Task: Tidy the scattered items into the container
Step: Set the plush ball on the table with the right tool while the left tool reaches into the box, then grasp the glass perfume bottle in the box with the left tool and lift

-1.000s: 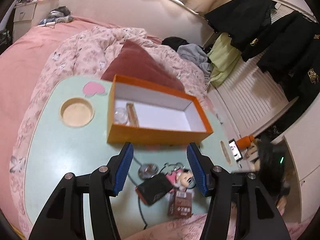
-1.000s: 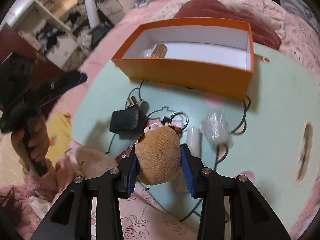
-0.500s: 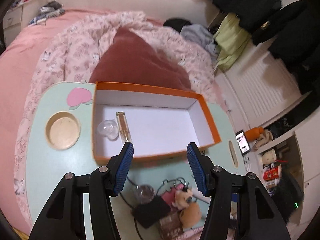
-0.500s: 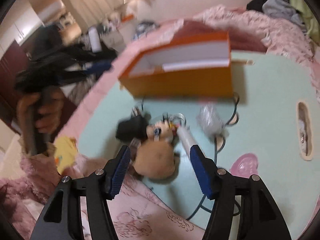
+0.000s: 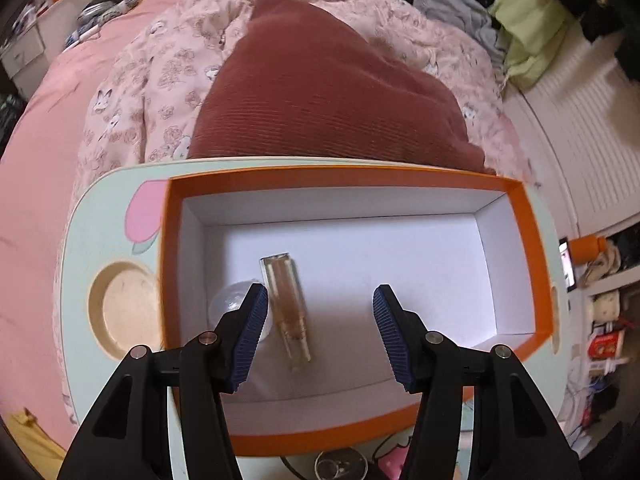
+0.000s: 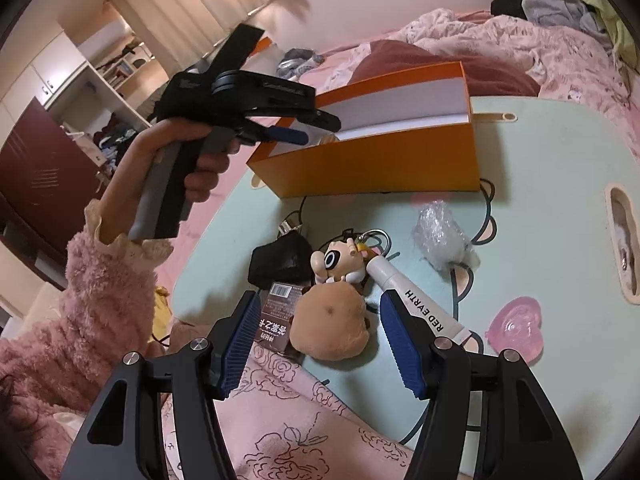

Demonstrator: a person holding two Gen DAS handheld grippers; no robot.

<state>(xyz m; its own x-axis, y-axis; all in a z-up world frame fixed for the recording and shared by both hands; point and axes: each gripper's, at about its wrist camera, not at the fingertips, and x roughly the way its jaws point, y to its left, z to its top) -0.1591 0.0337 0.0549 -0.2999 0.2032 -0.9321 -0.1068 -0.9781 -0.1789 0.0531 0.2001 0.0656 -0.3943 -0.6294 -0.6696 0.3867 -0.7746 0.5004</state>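
Observation:
The orange box [image 5: 536,264] with a white inside stands on the mint table [image 5: 80,280]. In it lie a clear amber vial [image 5: 286,312] and a clear dome [image 5: 232,304]. My left gripper [image 5: 320,312] is open and empty, over the box. It also shows in the right wrist view [image 6: 288,134] above the box [image 6: 380,164]. My right gripper [image 6: 320,328] is open around a brown plush [image 6: 330,326] lying on the table's front edge. Beside it lie a cartoon keychain [image 6: 340,260], a white tube [image 6: 416,304], a black pouch [image 6: 280,260], a small carton [image 6: 276,320] and a plastic wrap [image 6: 440,236].
A pink heart dish [image 6: 516,328] lies at the right front. The table has a round cup recess [image 5: 120,308] left of the box and a slot [image 6: 624,240] at the right. A small round tin [image 5: 340,466] lies before the box. Bedding and a red pillow [image 5: 328,92] lie behind.
My right gripper opened and let go of the brown plush, then pulled back and up. My left gripper rose and moved forward over the box.

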